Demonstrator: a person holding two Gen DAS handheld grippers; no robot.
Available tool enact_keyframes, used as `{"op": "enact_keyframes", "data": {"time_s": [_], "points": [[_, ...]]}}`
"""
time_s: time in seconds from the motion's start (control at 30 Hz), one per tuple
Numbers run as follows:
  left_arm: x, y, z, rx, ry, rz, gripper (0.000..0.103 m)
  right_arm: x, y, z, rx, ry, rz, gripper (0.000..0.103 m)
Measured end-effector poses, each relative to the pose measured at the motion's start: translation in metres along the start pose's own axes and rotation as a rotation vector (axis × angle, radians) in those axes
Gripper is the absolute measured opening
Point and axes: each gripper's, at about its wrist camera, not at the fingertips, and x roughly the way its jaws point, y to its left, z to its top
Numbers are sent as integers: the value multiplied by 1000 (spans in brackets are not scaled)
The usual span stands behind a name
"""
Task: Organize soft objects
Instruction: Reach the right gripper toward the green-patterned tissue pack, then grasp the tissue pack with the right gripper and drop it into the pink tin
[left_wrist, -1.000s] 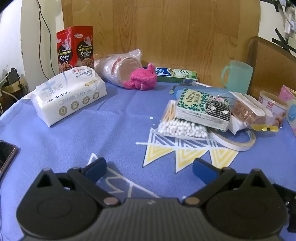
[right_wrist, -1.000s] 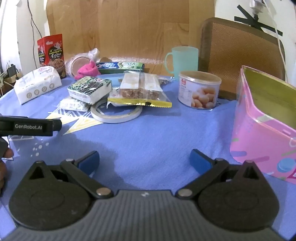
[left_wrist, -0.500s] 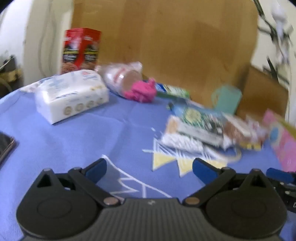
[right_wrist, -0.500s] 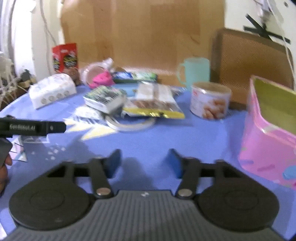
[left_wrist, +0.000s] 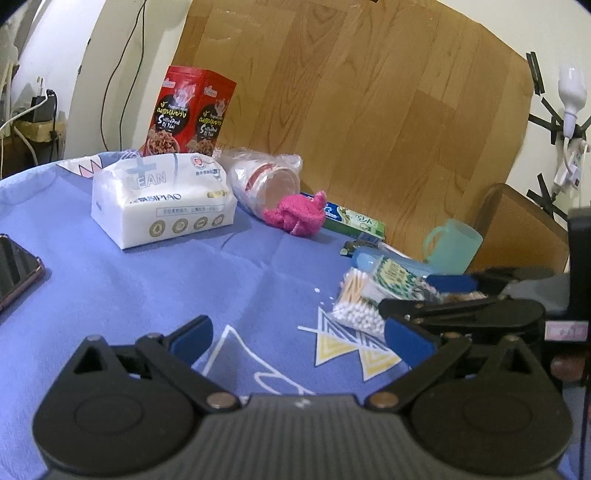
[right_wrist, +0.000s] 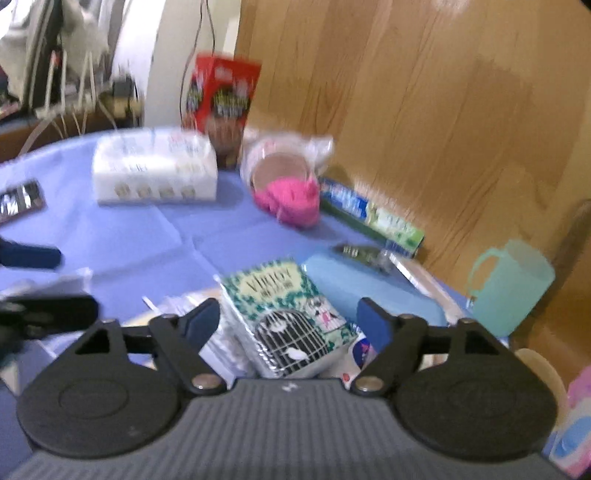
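While both tools are hanging over the blue cloth, nothing is getting gripped yet.

Right gripper (right_wrist: 288, 321): it's hovering low with its jaws standing apart, and the green tissue pack (right_wrist: 291, 314) is sitting right between the blue fingertips (right_wrist: 201, 321). Can't tell if a pad is touching it, the picture is smeary.

Left gripper (left_wrist: 299, 338): it's waiting near the front edge, jaws wide apart, holding nothing.

Where the pack is: near the right side of the table (left_wrist: 147, 280), lying partly on top of the cotton swabs (left_wrist: 354, 306), with a light blue case (right_wrist: 369, 284) just behind it.

How it's probably handling: I'm guessing light and squishy, with a slick plastic wrap, so a hard pinch is going to dent it and a lazy one may slip. Squeezing across the narrow width around the middle looks safest.

Which way it's pointing: lying flat, long axis running near to far and leaning a bit left at the far end, printed side up.

Other soft stuff: the pink cloth (left_wrist: 299, 214) and the big white tissue pack (left_wrist: 162, 203) are sitting far left, well apart from both tools.
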Motion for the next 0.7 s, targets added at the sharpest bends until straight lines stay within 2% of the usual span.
{"op": "enact_keyframes", "data": {"time_s": [0.03,0.2,0.27,0.4,0.53,0.57,0.63,0.7], "points": [[0,0,-1,-2,-1,-2,103,-7,0,-4,17,-14,-4,59],[3,-3,-1,11,25,-11,103,-61,12,-35,83,-41,60,55],[4,-5,-1,26,44,-33,103,-84,21,-54,75,-46,49,55],[5,-17,-4,63,108,-117,102,-117,32,-92,87,-18,18,56],[8,-37,-15,0,221,-336,100,-129,36,-113,104,-33,-20,68],[12,-47,-19,8,260,-372,95,-129,37,-115,120,-39,-16,68],[14,-65,-26,54,285,-388,93,-128,33,-117,166,-40,-4,68],[16,-77,-29,89,302,-398,85,-126,28,-119,221,-41,26,67]]}}
